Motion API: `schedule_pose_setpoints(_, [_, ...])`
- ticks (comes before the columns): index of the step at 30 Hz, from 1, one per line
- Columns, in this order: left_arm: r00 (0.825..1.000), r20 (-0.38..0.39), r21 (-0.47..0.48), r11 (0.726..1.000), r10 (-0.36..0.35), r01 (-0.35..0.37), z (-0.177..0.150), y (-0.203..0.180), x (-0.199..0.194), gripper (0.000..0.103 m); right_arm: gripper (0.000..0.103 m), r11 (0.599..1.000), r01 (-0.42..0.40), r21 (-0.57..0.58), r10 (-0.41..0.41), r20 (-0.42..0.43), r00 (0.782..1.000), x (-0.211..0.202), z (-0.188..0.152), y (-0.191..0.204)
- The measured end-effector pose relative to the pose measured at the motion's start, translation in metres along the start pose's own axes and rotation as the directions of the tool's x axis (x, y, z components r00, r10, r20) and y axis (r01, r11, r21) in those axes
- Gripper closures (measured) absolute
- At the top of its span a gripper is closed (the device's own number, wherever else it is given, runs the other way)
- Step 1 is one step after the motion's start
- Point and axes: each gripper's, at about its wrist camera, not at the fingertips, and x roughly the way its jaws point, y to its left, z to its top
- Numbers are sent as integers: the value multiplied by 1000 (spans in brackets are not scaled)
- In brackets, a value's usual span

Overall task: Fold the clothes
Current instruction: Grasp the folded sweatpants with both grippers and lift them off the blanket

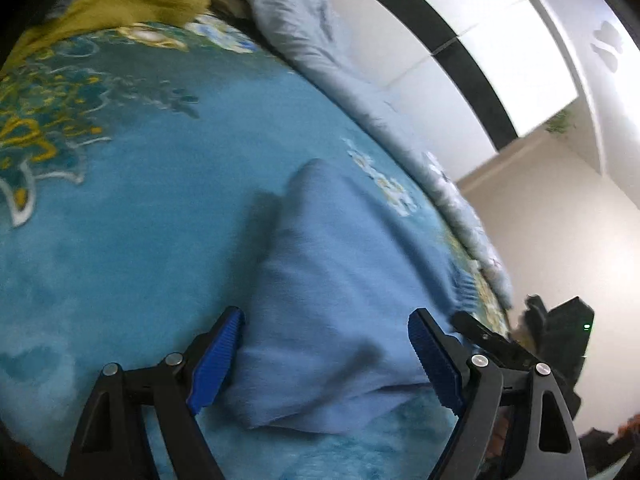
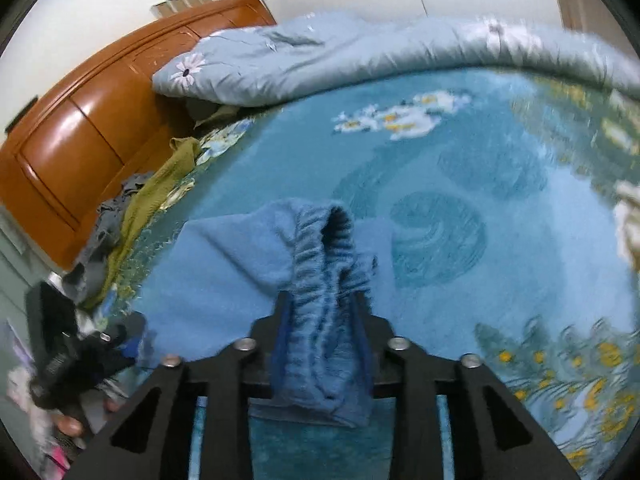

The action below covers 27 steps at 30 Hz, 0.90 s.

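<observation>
A light blue garment (image 1: 332, 288) with an elastic waistband lies on the blue flowered bedspread (image 1: 132, 184). In the left wrist view my left gripper (image 1: 326, 334) is open, its blue pads (image 1: 218, 360) either side of the cloth's near end, just above it. In the right wrist view my right gripper (image 2: 322, 312) is shut on the gathered waistband (image 2: 324, 264), which bunches up between the fingers; the rest of the garment (image 2: 224, 272) spreads flat to the left. The left gripper (image 2: 80, 356) shows at the lower left of that view.
A pale blue quilt (image 2: 340, 56) is heaped along the far side of the bed. An olive green cloth (image 2: 152, 200) and grey clothes (image 2: 100, 236) lie by the wooden headboard (image 2: 80, 128). The bed edge and white wall (image 1: 540, 216) are at right.
</observation>
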Motion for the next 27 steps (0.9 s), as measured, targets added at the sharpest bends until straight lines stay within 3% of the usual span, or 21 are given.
schedule_pose_setpoints(1, [1000,-8,-5,1000,5,-5,1,1,2,17,59,1000,11,-8,-11,10,1000,-2,0,-1])
schedule_pose_setpoints(4, [999,-35,-23,1000,20,-21,6,5,9,17,51,999,-3,39,3,3,1000,0,-4,-13])
schedule_pose_setpoints(9, [995,-94,-44,999,-37,33,13,8,16,17,47,974,-99,203,111,-49,993,18,-13,-38])
schedule_pose_setpoints(13, [985,-143,-61,994,-102,94,20,9,22,17,43,900,-231,370,250,-5,968,30,-20,-54])
schedule_pose_setpoints(17, [981,-149,-94,990,-123,110,22,14,21,18,43,901,-240,363,258,-1,966,31,-19,-49])
schedule_pose_setpoints(19, [983,-144,-113,989,-115,99,22,18,19,28,52,902,-244,355,261,-1,965,30,-18,-47])
schedule_pose_setpoints(21, [985,-139,-131,987,-107,88,22,22,17,57,61,900,-244,361,262,-2,965,29,-19,-48])
schedule_pose_setpoints(24, [987,-131,-160,985,-94,72,21,27,14,72,67,892,-270,361,288,6,958,26,-18,-49])
schedule_pose_setpoints(27, [989,-125,-132,989,-84,68,18,14,4,77,67,876,-328,353,344,19,939,18,-16,-49])
